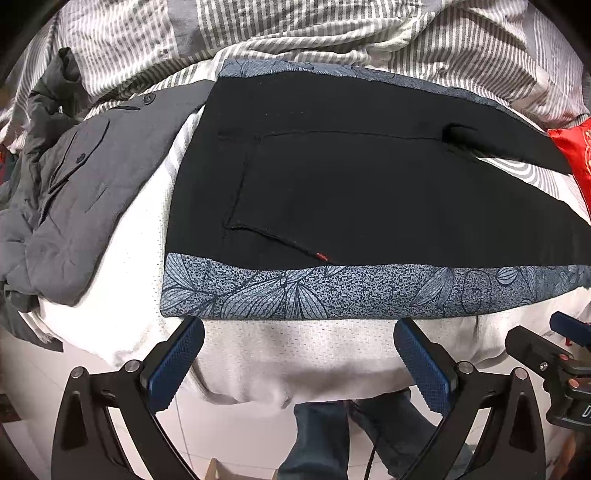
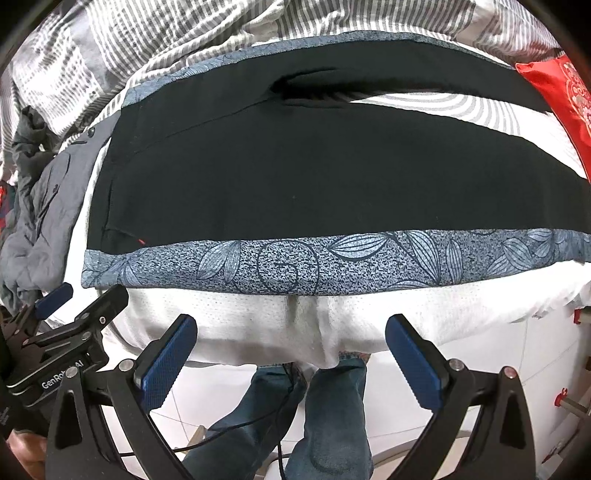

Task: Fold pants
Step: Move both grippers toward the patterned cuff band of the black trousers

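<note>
Black pants (image 1: 351, 177) with blue leaf-patterned side bands (image 1: 314, 291) lie spread flat on a white bed, waist to the left and legs running right. They fill the middle of the right wrist view (image 2: 295, 177) too, the near band (image 2: 332, 262) along the bed edge. My left gripper (image 1: 299, 354) is open and empty, just short of the near band by the waist. My right gripper (image 2: 291, 350) is open and empty, just short of the band further along the leg. Each gripper shows at the edge of the other's view.
A crumpled grey garment (image 1: 74, 177) lies left of the pants. A striped grey-white duvet (image 1: 295, 33) is bunched behind them. A red cushion (image 1: 576, 158) sits at the right. The white mesh bed cover (image 1: 277, 358) hangs over the near edge, with a person's jeans-clad legs (image 2: 325, 413) below.
</note>
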A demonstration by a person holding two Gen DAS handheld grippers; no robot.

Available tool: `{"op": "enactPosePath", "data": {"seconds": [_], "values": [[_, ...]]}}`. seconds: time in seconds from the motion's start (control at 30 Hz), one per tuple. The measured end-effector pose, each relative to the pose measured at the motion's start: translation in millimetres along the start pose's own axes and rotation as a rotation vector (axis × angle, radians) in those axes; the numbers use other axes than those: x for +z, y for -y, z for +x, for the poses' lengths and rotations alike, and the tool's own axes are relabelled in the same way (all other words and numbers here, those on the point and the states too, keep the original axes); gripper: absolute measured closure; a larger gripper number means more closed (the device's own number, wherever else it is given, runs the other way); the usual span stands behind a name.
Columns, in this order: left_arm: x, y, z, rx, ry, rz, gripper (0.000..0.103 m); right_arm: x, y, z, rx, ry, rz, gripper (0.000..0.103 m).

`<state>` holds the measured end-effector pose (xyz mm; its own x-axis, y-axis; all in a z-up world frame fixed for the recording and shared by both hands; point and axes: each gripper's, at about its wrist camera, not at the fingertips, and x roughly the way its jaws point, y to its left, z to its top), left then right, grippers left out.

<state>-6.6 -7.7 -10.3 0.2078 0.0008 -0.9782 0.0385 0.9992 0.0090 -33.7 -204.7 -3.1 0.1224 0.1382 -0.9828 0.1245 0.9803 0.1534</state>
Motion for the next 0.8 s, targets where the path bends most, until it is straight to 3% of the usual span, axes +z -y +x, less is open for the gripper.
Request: {"op": "enactPosePath", "data": {"seconds": [0.27, 0.4, 0.7, 0.8], "values": [[0, -2, 4, -0.044, 0.016, -0.025, 0.0, -2, 8, 2, 0.048, 0.004, 0.025, 0.0], [0, -2, 5, -0.025, 0.05, -0.015, 0.0, -1, 8, 4, 0.049, -0.001, 0.028, 0.0], [0, -10, 8, -0.048, 0.0, -0.053, 0.0, -2, 8, 9, 0.064, -0.029, 0.058, 0.0], [2, -17, 11, -0.088, -0.016, -0.092, 0.0, -1, 8, 11, 0.118, -0.035, 0.094, 0.0]]}}
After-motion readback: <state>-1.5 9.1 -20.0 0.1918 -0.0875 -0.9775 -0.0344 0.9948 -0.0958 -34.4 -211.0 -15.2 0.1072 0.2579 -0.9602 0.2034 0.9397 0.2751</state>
